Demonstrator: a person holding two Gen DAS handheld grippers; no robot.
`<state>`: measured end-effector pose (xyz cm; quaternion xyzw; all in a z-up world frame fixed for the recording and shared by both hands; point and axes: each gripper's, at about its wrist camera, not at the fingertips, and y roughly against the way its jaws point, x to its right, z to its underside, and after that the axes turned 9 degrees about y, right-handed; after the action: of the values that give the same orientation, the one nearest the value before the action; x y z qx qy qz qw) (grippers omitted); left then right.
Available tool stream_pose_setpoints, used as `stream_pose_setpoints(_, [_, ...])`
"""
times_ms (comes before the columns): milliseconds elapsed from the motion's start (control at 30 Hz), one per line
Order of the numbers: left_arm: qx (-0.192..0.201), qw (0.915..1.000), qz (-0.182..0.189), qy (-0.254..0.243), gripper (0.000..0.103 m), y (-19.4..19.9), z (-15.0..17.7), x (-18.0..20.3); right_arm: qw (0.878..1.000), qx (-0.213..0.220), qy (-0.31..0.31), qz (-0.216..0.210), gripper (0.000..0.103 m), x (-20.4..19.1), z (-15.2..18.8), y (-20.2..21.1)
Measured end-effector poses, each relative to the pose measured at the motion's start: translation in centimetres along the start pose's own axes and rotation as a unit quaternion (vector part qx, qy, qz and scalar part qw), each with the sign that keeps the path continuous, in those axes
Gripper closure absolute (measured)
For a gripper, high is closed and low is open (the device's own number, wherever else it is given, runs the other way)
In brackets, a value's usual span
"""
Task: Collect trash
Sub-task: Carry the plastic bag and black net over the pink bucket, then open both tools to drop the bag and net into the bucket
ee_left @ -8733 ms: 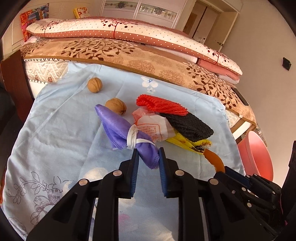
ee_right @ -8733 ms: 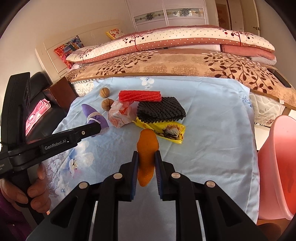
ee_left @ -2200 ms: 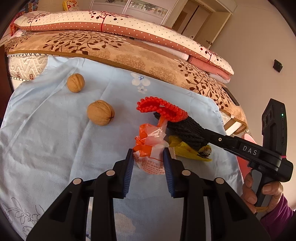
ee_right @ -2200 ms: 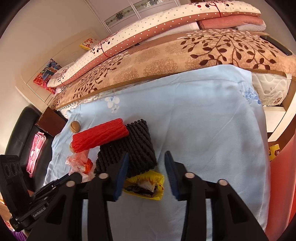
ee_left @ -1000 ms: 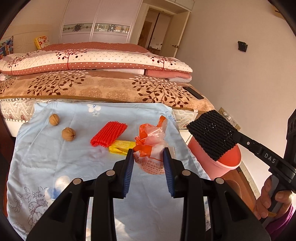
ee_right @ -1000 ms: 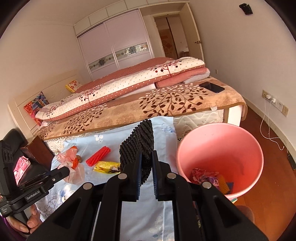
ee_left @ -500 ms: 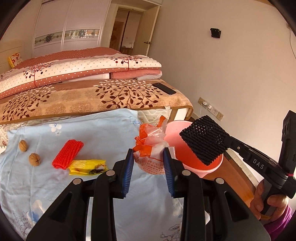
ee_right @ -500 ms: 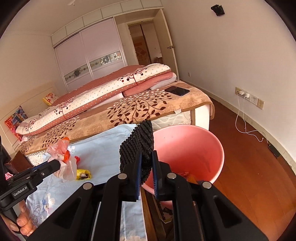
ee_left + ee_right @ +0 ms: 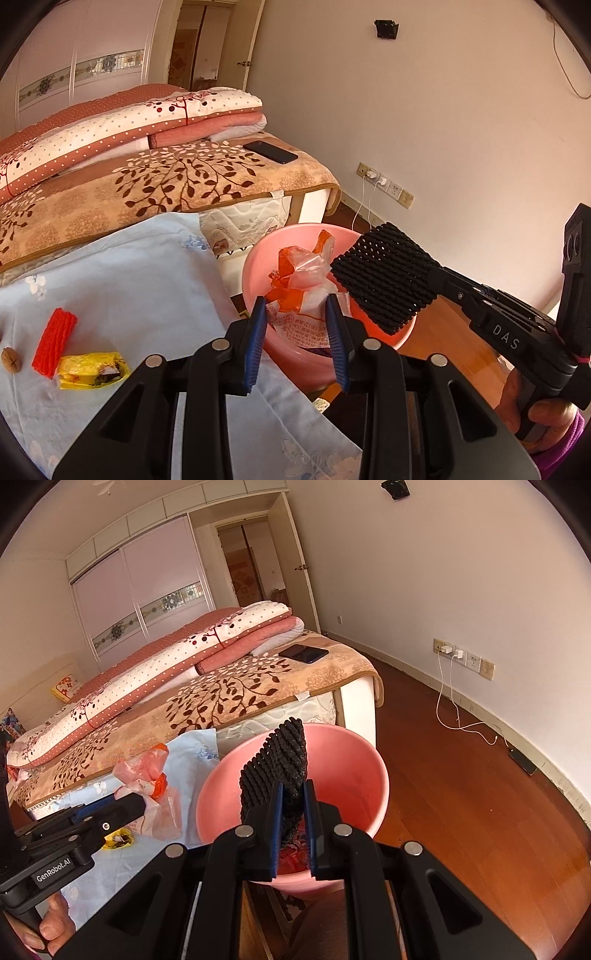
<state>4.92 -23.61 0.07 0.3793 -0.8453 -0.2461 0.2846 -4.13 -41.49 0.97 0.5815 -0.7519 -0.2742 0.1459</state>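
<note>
My left gripper (image 9: 297, 317) is shut on a crumpled orange-and-clear plastic bag (image 9: 301, 280), held above the near rim of the pink bin (image 9: 258, 258). Over the bin's mouth my right gripper (image 9: 293, 801) is shut on a black foam mesh sleeve (image 9: 277, 771). That sleeve (image 9: 384, 277) shows at the right of the left wrist view, and the bag (image 9: 147, 775) at the left of the right wrist view beside the bin (image 9: 354, 760). A red mesh sleeve (image 9: 54, 341) and a yellow wrapper (image 9: 92, 369) lie on the light blue cloth (image 9: 129, 280).
A walnut (image 9: 10, 360) sits at the cloth's left edge. Behind are the bed with folded quilts (image 9: 129, 122) and a phone (image 9: 270, 151). A charger cable (image 9: 465, 716) trails over the wooden floor (image 9: 461, 794). Some trash lies in the bin's bottom.
Both grippers have swung right from the cloth toward the pink bin, carrying the bag and the black sleeve. The bin now fills the middle of both views.
</note>
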Motion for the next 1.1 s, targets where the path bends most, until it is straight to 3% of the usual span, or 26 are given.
stream_pose_setpoints(600, [-0.074, 0.9971, 0.012, 0.013, 0.067, -5.7, 0.5, -0.1, 0.999, -0.03, -0.002, 0.024, 0.093, 0.9, 0.6, -2.9])
stream_pose_setpoints(967, [-0.07, 0.9973, 0.016, 0.015, 0.062, -5.9, 0.5, -0.6, 0.999, -0.043, -0.007, 0.026, 0.093, 1.1, 0.8, -4.1])
stream_pose_setpoints(1033, [-0.068, 0.9974, 0.014, 0.017, 0.062, -5.8, 0.5, -0.7, 0.999, -0.043, -0.007, 0.028, 0.09, 1.0, 0.9, -4.2])
stream_pose_setpoints(1100, [-0.067, 0.9975, 0.014, 0.021, 0.062, -5.6, 0.5, -0.8, 0.999, -0.042, -0.009, 0.03, 0.077, 1.0, 0.8, -4.2])
